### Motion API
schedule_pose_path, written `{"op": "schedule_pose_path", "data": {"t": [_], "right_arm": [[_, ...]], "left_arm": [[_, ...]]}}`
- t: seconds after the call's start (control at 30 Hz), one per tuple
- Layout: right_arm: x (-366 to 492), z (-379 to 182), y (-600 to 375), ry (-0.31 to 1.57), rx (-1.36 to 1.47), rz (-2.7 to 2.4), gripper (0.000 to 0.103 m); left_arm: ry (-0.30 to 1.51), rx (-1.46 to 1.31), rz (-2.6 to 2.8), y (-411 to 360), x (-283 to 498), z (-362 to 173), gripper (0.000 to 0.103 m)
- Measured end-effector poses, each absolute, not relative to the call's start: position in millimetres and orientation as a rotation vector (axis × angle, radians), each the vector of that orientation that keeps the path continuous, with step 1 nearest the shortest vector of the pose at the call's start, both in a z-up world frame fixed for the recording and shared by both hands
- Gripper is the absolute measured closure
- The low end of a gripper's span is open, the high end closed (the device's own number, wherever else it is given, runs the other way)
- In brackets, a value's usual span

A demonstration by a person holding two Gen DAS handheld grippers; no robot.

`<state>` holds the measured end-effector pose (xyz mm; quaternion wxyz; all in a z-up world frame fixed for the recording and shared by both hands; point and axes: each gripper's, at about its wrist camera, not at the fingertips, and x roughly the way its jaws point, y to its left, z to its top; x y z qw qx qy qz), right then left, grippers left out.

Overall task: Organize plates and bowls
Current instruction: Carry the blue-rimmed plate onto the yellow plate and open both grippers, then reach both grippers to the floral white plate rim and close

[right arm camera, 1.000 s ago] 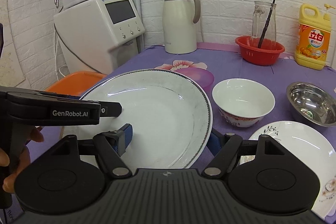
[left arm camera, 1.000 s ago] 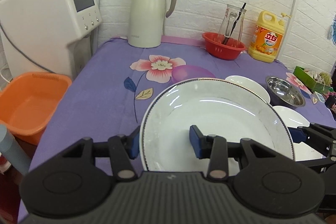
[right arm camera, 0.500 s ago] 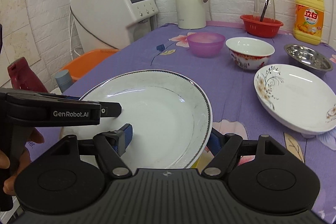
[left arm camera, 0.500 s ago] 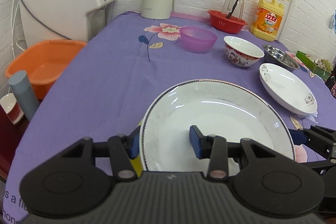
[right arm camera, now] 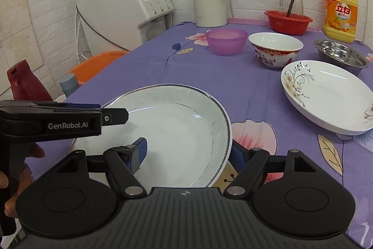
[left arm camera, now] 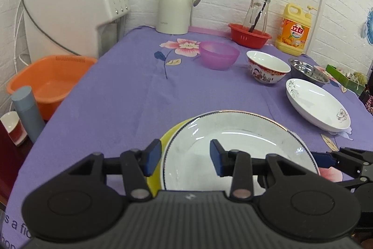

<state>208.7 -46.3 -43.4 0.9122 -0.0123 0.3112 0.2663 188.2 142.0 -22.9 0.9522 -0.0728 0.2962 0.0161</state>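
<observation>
Plate [left arm camera: 240, 151] sits low at the near edge of my table [left arm camera: 130, 95], each gripper straddling its rim. My left gripper [left arm camera: 184, 159] has one blue pad outside the plate's left rim and one over its well; whether the pads actually press I cannot tell. My right gripper [right arm camera: 187, 152] stands the same way on the right rim, one pad inside, the other below the rim, and again I cannot tell if it pinches.

Only the left view shows a yellow plate [left arm camera: 169, 144] peeking out beneath the white one. It also shows the orange basin [left arm camera: 46, 81] nearly whole, and a green box [left arm camera: 342, 78] at far right. Only the right view shows the hand [right arm camera: 14, 181] on the left gripper's handle, its side reading "GenRobot.AI", and a dark red bottle [right arm camera: 25, 85] off the table.

Both views show the flowered plate [right arm camera: 331, 95], steel bowl [right arm camera: 340, 55], red-patterned bowl [right arm camera: 275, 48] and purple bowl [right arm camera: 226, 41]. The yellow detergent jug [right arm camera: 341, 13] carries large Chinese characters, "立白".
</observation>
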Motion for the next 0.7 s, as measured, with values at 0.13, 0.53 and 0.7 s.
{"op": "schedule_pose_path", "data": {"t": [0.13, 0.53, 0.7], "right_arm": [[207, -43, -45, 0.64, -0.032, 0.558, 0.0], [219, -12, -141, 0.523, 0.145, 0.353, 0.0], [227, -16, -191, 0.508, 0.232, 0.245, 0.0]], "left_arm": [[0.595, -0.169, 0.041, 144, 189, -17, 0.056], [0.574, -0.17, -0.004, 106, 221, 9, 0.034], [0.578, -0.145, -0.039, 81, 234, 14, 0.033]]}}
